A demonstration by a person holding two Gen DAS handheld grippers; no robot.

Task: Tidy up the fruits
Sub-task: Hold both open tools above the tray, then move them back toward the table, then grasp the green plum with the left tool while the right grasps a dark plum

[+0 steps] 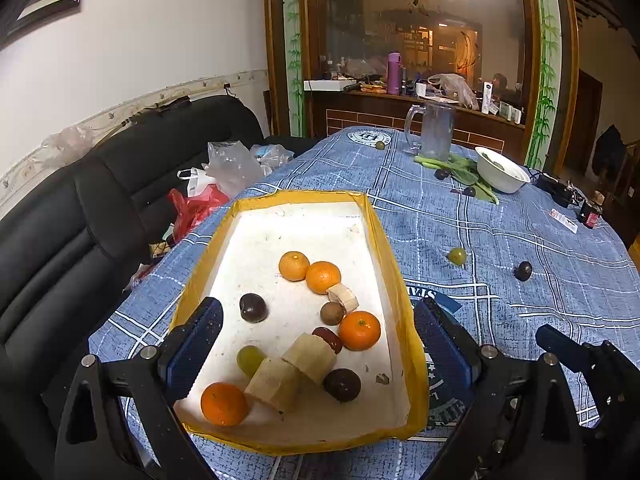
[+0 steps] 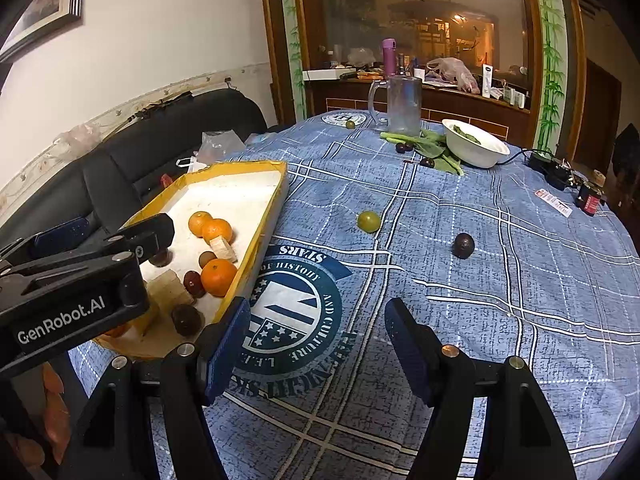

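Observation:
A yellow-rimmed white tray (image 1: 394, 280) on the blue checked tablecloth holds several oranges (image 1: 359, 330), two dark plums (image 1: 253, 307), a green grape (image 1: 250, 360), a brown kiwi-like fruit (image 1: 332, 313) and pale cut chunks (image 1: 312, 356). My left gripper (image 1: 318, 308) hangs open above the tray with nothing gripped. Loose on the cloth lie a green fruit (image 2: 369, 221) and a dark fruit (image 2: 463, 245). Nearer than both, my right gripper (image 2: 316, 312) stands open over the printed emblem, with nothing between its fingers. Its far tip shows in the left wrist view (image 1: 560, 344).
At the far end stand a glass pitcher (image 2: 404, 104) and a white bowl (image 2: 476, 152) beside leafy greens, with two dark fruits (image 2: 401, 147) and a small green one (image 2: 350, 124) nearby. A black sofa (image 1: 80, 220) with plastic bags flanks the table's left. Black chargers (image 2: 556, 172) lie far right.

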